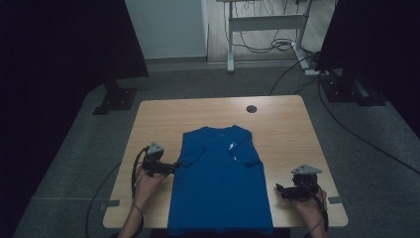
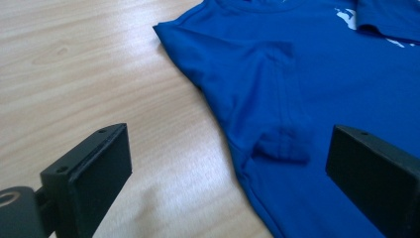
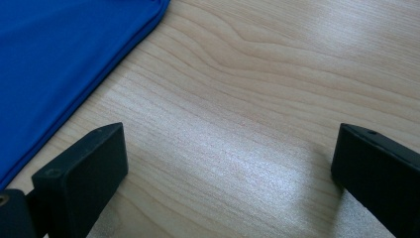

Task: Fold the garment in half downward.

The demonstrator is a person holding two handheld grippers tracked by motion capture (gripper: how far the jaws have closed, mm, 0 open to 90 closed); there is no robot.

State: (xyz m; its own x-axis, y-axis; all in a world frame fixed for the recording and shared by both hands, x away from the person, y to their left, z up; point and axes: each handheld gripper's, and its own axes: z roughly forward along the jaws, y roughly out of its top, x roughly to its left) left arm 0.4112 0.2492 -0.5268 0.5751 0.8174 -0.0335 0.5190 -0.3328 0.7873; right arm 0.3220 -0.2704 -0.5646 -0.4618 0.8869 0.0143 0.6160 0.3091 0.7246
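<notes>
The left gripper [image 1: 173, 166] and the right gripper [image 1: 279, 188] are both black, compact blocks of hardware, each topped by a grey three-cornered plate. A black cable loops from the left one along the forearm, and another trails back from the right one. In the gripper views each jaw is a flat, matte black rectangular block with a small screw hole near its top edge. The forearms are bare, without sleeves.

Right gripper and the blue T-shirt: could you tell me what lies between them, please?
Only bare wooden table separates the right gripper from the blue T-shirt, as the right gripper view shows.
</notes>
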